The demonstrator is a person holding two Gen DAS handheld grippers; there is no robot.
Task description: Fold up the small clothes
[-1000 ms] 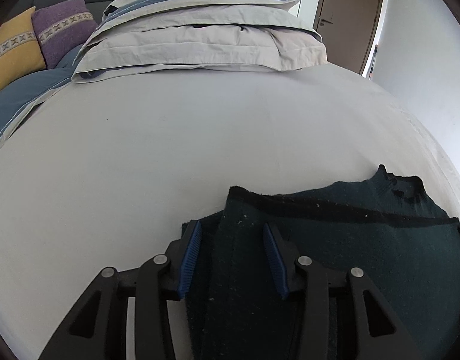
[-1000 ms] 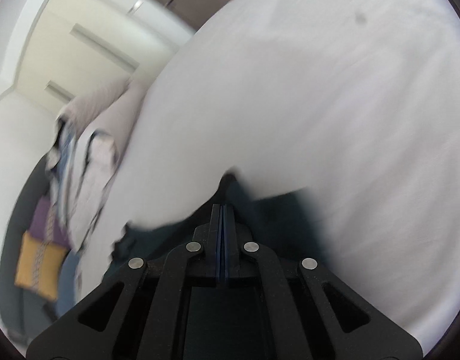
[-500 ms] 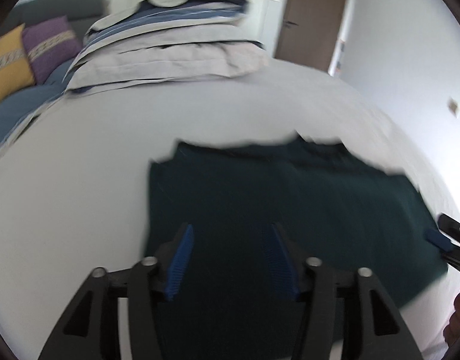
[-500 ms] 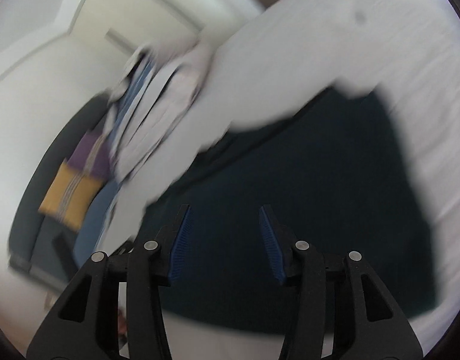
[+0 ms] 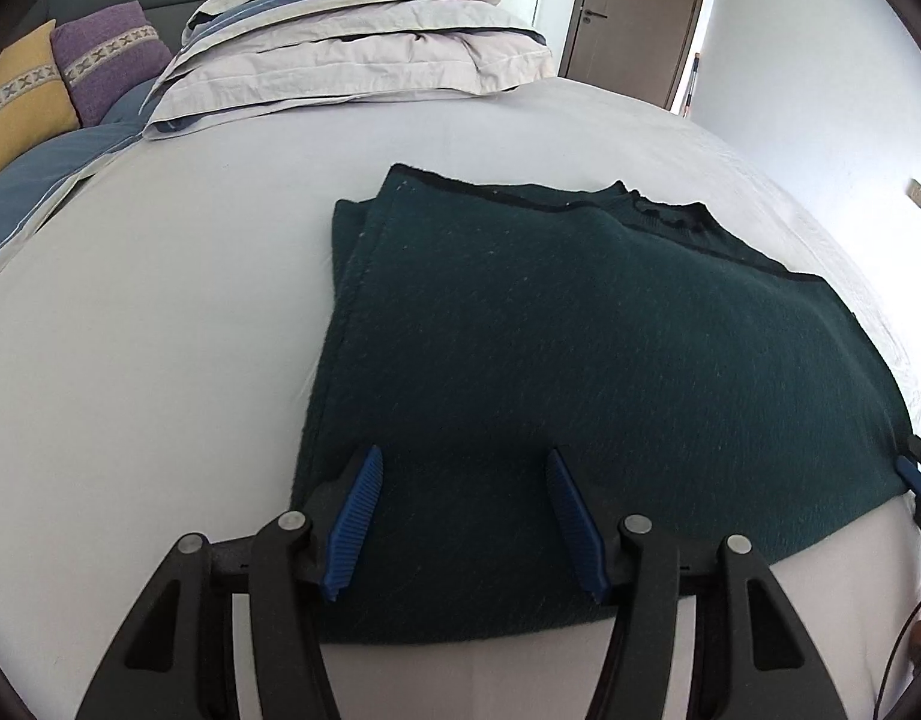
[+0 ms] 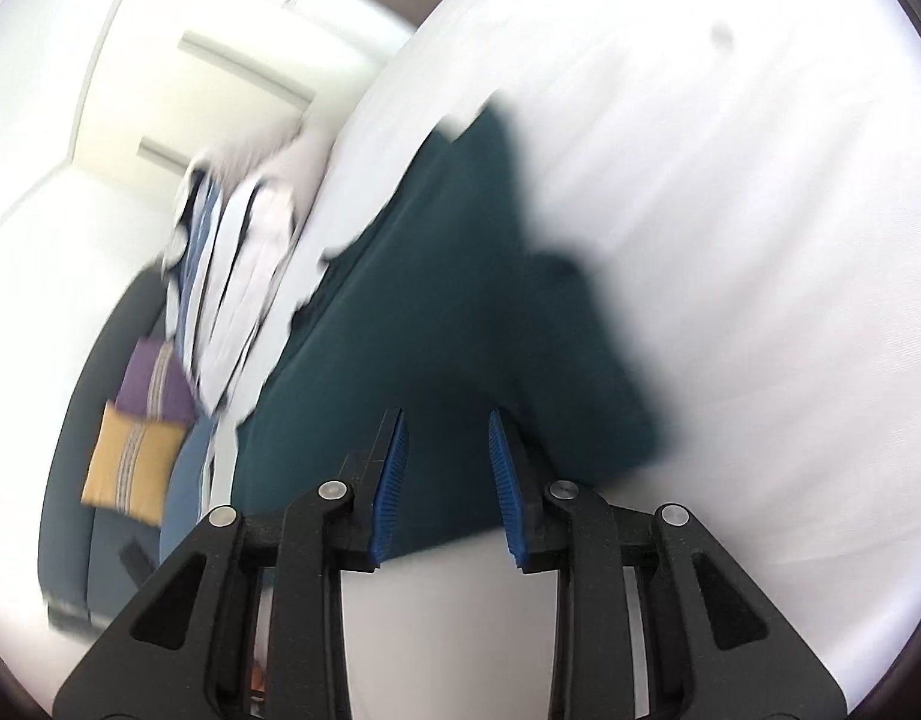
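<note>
A dark green knitted garment [image 5: 550, 348] lies folded flat on the white bed [image 5: 160, 330], its black-trimmed edge at the far side. My left gripper [image 5: 463, 462] is open and empty, hovering over the garment's near left part. My right gripper [image 6: 447, 420] is open and empty over the garment's [image 6: 460, 300] near edge; that view is blurred. The right gripper's blue tip also shows at the far right of the left wrist view [image 5: 913, 471], beside the garment's right corner.
A stack of folded grey and blue bedding [image 5: 364, 42] lies at the far end of the bed. A sofa with purple [image 5: 109, 60] and yellow [image 5: 16, 108] cushions stands at the left. A brown door [image 5: 634, 12] is behind.
The right gripper, shut on the cloth a second ago, has opened and let go. Both grippers have pulled back, and the garment now lies flat and folded over.
</note>
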